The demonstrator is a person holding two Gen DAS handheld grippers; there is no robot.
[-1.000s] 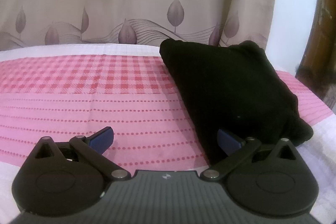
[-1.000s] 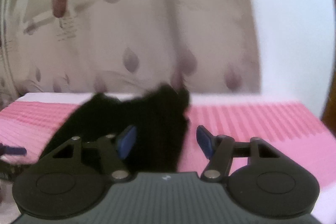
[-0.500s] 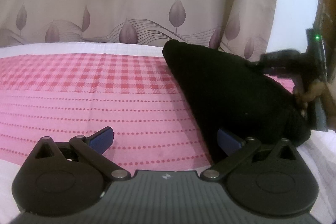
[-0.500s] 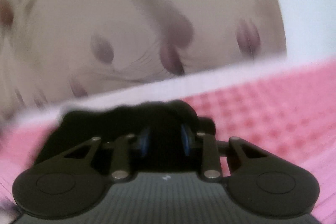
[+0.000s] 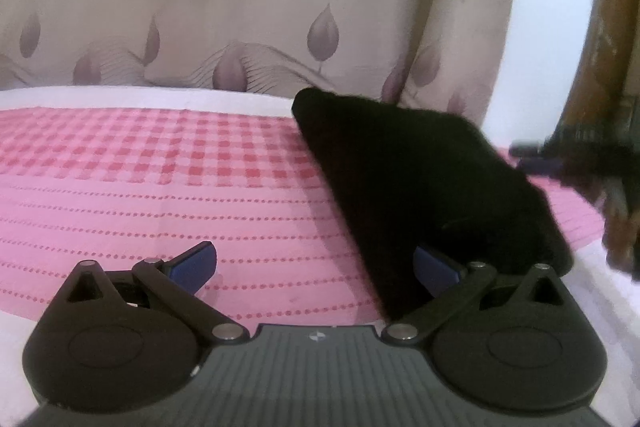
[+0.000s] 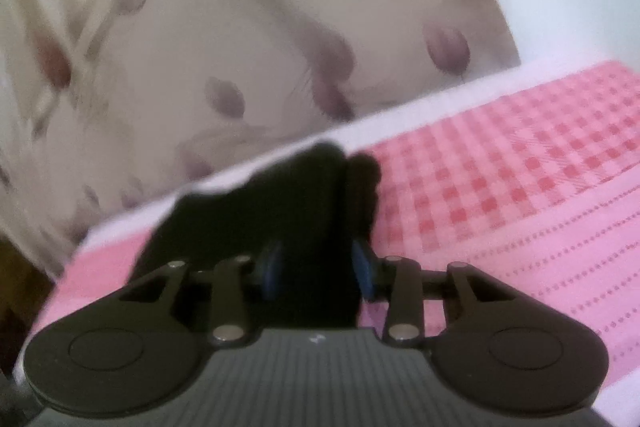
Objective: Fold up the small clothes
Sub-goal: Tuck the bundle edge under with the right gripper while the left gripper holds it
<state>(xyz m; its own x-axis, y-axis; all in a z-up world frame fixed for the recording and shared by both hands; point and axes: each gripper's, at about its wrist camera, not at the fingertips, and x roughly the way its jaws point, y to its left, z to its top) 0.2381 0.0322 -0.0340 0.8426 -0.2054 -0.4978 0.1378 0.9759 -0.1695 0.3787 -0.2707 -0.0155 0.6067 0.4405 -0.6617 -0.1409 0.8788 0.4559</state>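
Observation:
A black folded garment (image 5: 420, 179) lies on the pink checked bedsheet (image 5: 160, 167), right of the middle in the left wrist view. My left gripper (image 5: 316, 267) stands open and wide, its right fingertip (image 5: 434, 267) over the garment's near corner and its left one over bare sheet. In the right wrist view the black garment (image 6: 280, 211) fills the gap between the blue pads of my right gripper (image 6: 318, 267). Its jaws are opening and the pad faces show beside the cloth. The right gripper (image 5: 560, 155) also shows blurred at the garment's far right edge.
A beige curtain with leaf print (image 5: 240, 27) hangs behind the bed. A brown wooden frame (image 5: 600, 47) stands at the far right beside a white wall. A person's hand (image 5: 620, 227) shows at the right edge. The sheet's white border (image 6: 420, 107) runs along the far side.
The right gripper came in from the right, closed on the garment's edge and sank with a roll; its jaws now stand a little wider. The garment lies flatter. The left gripper kept still.

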